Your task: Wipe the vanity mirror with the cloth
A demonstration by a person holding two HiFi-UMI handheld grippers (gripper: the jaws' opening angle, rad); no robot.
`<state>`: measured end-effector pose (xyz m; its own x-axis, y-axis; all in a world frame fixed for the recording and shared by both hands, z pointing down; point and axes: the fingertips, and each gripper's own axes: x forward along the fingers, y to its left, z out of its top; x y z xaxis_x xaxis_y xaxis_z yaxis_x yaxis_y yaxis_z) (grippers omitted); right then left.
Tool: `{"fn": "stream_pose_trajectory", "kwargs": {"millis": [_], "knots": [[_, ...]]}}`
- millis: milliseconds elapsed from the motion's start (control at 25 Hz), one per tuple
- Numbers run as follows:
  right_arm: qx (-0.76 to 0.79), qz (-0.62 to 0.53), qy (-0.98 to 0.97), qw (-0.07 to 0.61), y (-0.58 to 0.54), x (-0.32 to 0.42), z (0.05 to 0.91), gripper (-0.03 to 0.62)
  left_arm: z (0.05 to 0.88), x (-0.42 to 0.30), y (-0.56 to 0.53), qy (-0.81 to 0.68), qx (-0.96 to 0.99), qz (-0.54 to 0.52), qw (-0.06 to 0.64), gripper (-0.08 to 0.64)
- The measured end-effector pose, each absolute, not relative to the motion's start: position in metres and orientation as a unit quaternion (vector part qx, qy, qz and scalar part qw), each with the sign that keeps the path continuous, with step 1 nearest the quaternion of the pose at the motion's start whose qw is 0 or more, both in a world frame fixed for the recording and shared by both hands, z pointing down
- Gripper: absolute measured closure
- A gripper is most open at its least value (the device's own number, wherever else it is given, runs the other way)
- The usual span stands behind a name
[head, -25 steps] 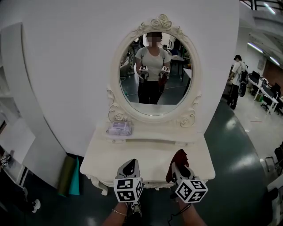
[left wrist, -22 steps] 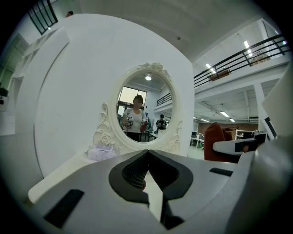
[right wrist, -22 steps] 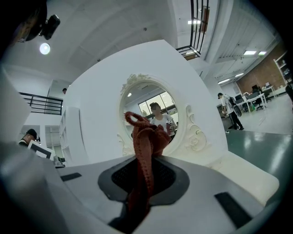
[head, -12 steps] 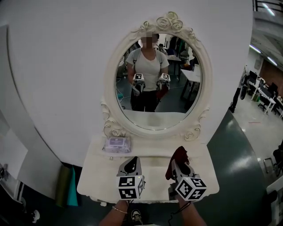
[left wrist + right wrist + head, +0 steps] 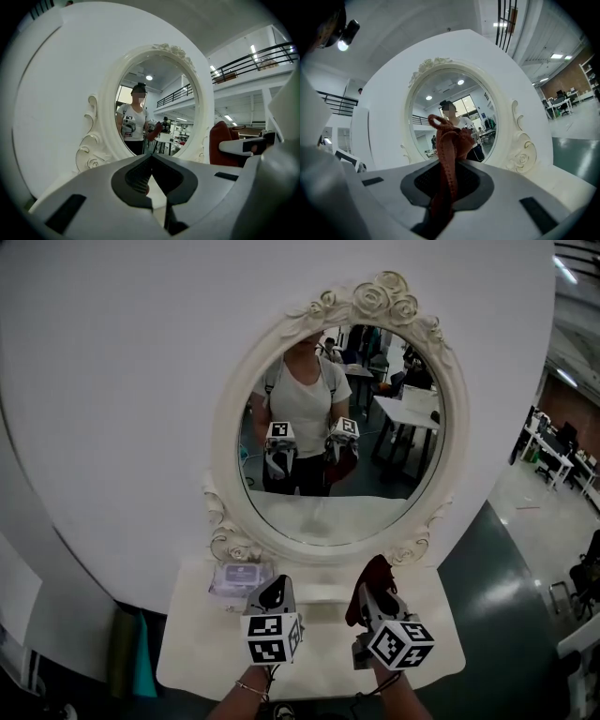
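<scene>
An oval vanity mirror (image 5: 375, 465) in a carved cream frame (image 5: 356, 301) stands on a cream dressing table (image 5: 187, 652) against a white wall. My right gripper (image 5: 367, 592) is shut on a dark red cloth (image 5: 373, 576), held above the table's front, below the mirror. In the right gripper view the cloth (image 5: 447, 164) sticks up from between the jaws, with the mirror (image 5: 473, 117) straight ahead. My left gripper (image 5: 273, 592) hovers beside it, shut and empty. The left gripper view shows the mirror (image 5: 154, 108) ahead and the cloth (image 5: 225, 145) at the right.
A clear packet of wipes (image 5: 236, 579) lies on the table's left shelf, under the frame's scrollwork. A green rolled item (image 5: 122, 652) and a teal one lean by the table's left side. Open floor (image 5: 525, 568) and office desks lie to the right.
The view has closed in on the mirror, which now looks larger and higher. Both grippers stay side by side in front, the cloth still held in the right one.
</scene>
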<state>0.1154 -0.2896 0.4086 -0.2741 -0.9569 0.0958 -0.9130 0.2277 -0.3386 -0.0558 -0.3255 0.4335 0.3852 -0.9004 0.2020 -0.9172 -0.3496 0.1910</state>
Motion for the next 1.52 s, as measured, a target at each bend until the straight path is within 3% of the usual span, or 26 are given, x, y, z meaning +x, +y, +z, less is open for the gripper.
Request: {"fn": "stream_pose_trajectory", "kwargs": {"millis": [560,800,1120,1520], "knots": [[-0.557,-0.173,0.811,0.04,-0.341,0.109,0.41,0.528,0.443,-0.057,-0.358,-0.578,0.801,0.049,0.149,0.555],[-0.506,-0.134,0.852,-0.02,-0.365,0.094,0.392,0.528,0.431,-0.054,-0.368,-0.578,0.8,0.053,0.149,0.555],[-0.409,0.157,0.88,-0.184,-0.404,0.031,0.255,0.529,0.371,-0.075,-0.393,-0.602,0.791,0.048,0.102,0.555],[-0.411,0.45,0.714,-0.344,-0.45,-0.028,0.12,0.529,0.292,-0.114,-0.404,-0.625,0.779,0.018,0.056,0.555]]}}
